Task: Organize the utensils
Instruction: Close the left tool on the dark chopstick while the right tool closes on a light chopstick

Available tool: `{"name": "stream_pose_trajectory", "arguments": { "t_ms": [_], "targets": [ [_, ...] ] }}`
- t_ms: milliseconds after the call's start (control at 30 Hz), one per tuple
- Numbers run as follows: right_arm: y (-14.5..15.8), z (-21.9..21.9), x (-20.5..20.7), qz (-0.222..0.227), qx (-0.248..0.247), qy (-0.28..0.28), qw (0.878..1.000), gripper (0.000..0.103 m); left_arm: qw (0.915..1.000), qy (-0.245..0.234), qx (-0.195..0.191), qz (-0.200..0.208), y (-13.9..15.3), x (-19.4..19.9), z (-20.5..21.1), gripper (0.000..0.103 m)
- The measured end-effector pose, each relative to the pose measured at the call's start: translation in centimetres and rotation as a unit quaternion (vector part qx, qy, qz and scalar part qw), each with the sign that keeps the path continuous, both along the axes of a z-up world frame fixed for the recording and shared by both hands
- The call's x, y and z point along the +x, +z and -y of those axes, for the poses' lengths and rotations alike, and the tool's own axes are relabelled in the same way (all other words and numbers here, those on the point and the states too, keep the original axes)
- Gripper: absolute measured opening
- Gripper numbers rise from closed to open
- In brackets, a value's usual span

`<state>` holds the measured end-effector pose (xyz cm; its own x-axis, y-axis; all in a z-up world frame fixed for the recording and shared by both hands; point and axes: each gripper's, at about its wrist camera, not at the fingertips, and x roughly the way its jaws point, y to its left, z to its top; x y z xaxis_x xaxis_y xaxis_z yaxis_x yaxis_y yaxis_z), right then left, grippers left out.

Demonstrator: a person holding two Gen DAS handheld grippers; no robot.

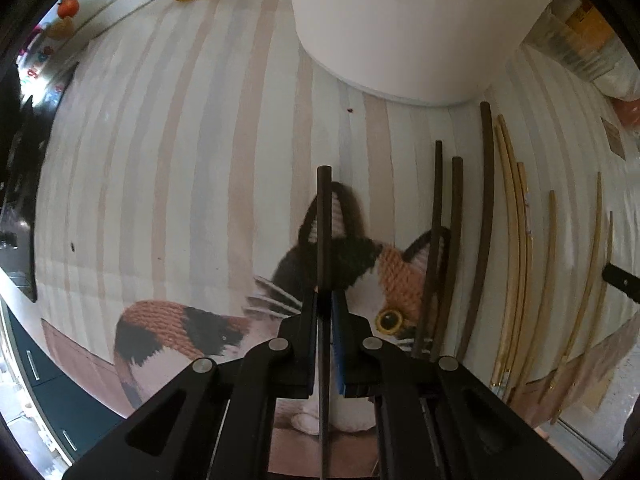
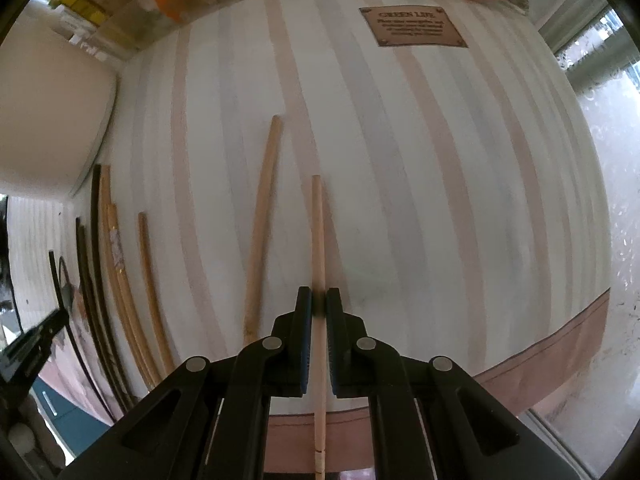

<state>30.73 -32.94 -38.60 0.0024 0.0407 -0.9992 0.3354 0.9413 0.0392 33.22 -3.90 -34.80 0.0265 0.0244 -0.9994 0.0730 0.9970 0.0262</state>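
Dark chopstick (image 1: 324, 240) sits clamped lengthwise in left gripper (image 1: 325, 304).

Dark chopstick (image 1: 324, 240): matt, near-black, smooth, looks like stained wood. Pale chopstick (image 2: 318, 248): bare light wood, matt, fine grain. Table covering (image 1: 180, 160): smooth printed sheet, striped, slight sheen, likely vinyl; the cat picture (image 1: 360, 276) on it imitates knitted yarn. White container (image 1: 412, 28): smooth, matt, plastic or ceramic, cannot tell which. Left gripper (image 1: 325, 312) and right gripper (image 2: 319, 308): matt black plastic with brushed metal pins and blue rubbery pads (image 1: 340, 344).
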Motion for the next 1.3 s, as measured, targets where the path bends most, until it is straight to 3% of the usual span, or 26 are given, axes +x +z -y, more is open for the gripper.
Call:
{"name": "stream_pose_trajectory", "arguments": {
  "t_ms": [267, 400, 500, 567, 700, 1033, 1167, 1300],
  "targets": [
    [-0.6, -0.3, 4.0, -0.014, -0.015, -0.009, 1.000, 0.027, 0.9996, 0.007, -0.018, -0.020, -0.5, 1.8, -0.9, 0.007],
    [-0.3, -0.8, 4.6, -0.014, -0.037, -0.003, 0.999, 0.027, 1.0000, -0.002, 0.002, -0.008, -0.5, 2.4, 0.2, 0.008],
    [-0.2, -2.7, 4.6, -0.002, -0.042, 0.004, 0.999, 0.021, 0.9996, -0.018, 0.023, 0.000, -0.1, 2.3, 1.7, 0.005],
    [0.1, -3.6, 4.7, 0.005, -0.049, 0.010, 0.999, 0.007, 0.9991, -0.027, 0.032, 0.005, 0.1, 2.0, 2.7, 0.004],
    [0.8, -4.3, 3.8, 0.019, -0.037, 0.002, 0.999, 0.006, 0.9993, -0.024, 0.026, 0.013, 1.5, 0.9, 3.7, 0.004],
    [5.2, -4.0, -0.3, 0.094, 0.046, -0.034, 0.994, 0.006, 0.9984, 0.000, -0.006, 0.056, 7.6, -1.3, 0.2, 0.004],
    [6.9, -1.7, -0.7, 0.119, 0.055, -0.026, 0.991, 0.006, 0.9967, 0.002, -0.017, 0.080, 9.5, -2.4, 0.4, 0.004],
    [9.7, -3.5, -1.0, 0.149, 0.065, -0.007, 0.987, 0.006, 0.9941, 0.001, -0.032, 0.104, 11.4, -2.1, 1.4, 0.004]
  ]
}}
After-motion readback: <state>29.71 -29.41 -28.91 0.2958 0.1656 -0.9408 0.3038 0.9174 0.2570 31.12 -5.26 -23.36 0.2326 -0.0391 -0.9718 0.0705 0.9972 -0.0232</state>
